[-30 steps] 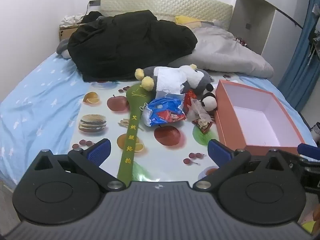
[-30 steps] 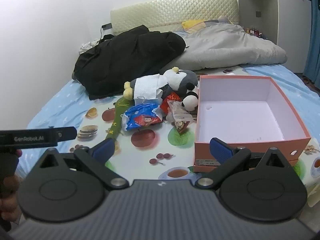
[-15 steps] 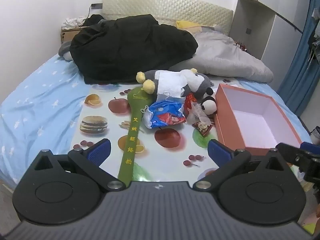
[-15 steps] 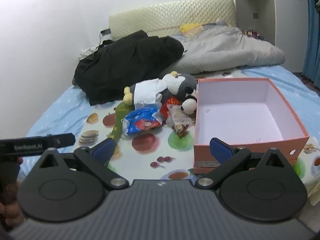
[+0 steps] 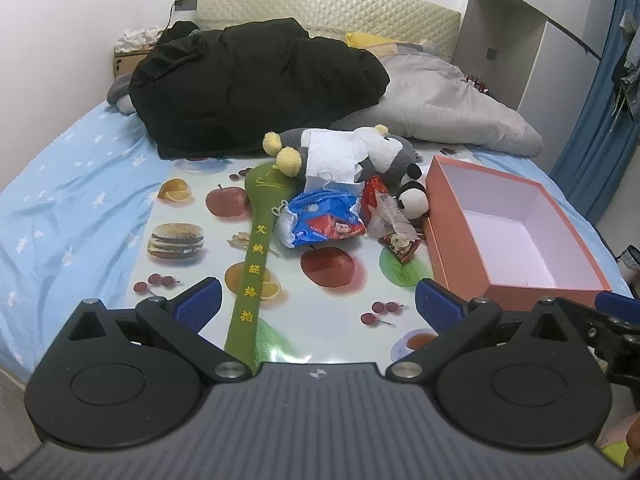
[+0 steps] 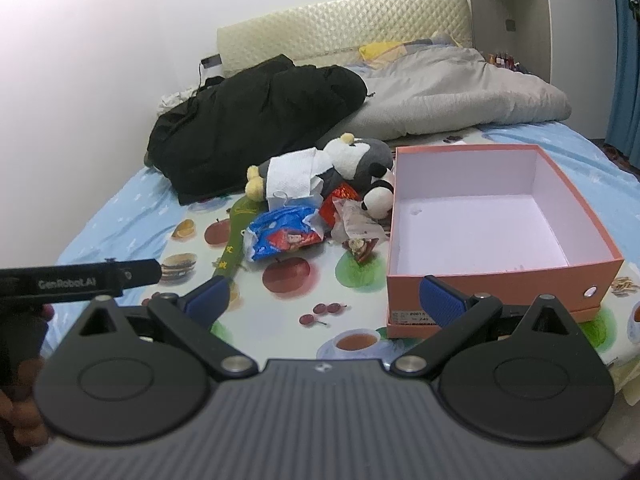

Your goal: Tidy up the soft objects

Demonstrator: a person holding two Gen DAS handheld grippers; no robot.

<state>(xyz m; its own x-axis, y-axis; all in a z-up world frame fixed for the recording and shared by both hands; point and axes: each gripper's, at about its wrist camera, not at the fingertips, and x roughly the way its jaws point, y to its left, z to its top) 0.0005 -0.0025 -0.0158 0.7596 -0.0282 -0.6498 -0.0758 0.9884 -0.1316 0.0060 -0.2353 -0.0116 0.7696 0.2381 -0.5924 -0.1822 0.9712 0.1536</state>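
A bed fills the room, its blue star-print sheet (image 5: 68, 200) covered in the middle by a glossy fruit-and-burger printed mat (image 5: 332, 292). At the head lie a heaped black coat (image 5: 256, 84) and a rumpled grey quilt (image 5: 440, 108) below a quilted cream headboard (image 5: 328, 4).

The soft things sit in a pile near the middle of the mat, well ahead of both grippers. A grey and white plush toy (image 5: 384, 152) with yellow feet lies on its side, a white tissue (image 5: 332, 156) draped over its body. Just in front of it is a crumpled blue snack bag (image 5: 324, 220), with red and clear wrappers (image 5: 392, 224) beside that. A small panda plush (image 5: 414, 200) rests against the wrappers, close to the box's near corner. A long green fabric paddle with yellow characters (image 5: 256, 256) runs from the pile toward the left gripper, its lower end passing between that gripper's fingers in the left wrist view.

To the right of the pile stands an open orange box (image 6: 500, 288) with a pale lining, nothing visible inside.

The left gripper (image 5: 318, 304) hangs low over the mat's near edge, jaws spread wide and holding nothing. The right gripper (image 6: 324, 300) is likewise spread and unladen, with its right fingertip in front of the box's near wall. A hand (image 6: 20, 360) grips the left tool's handle at the edge of the right wrist view.
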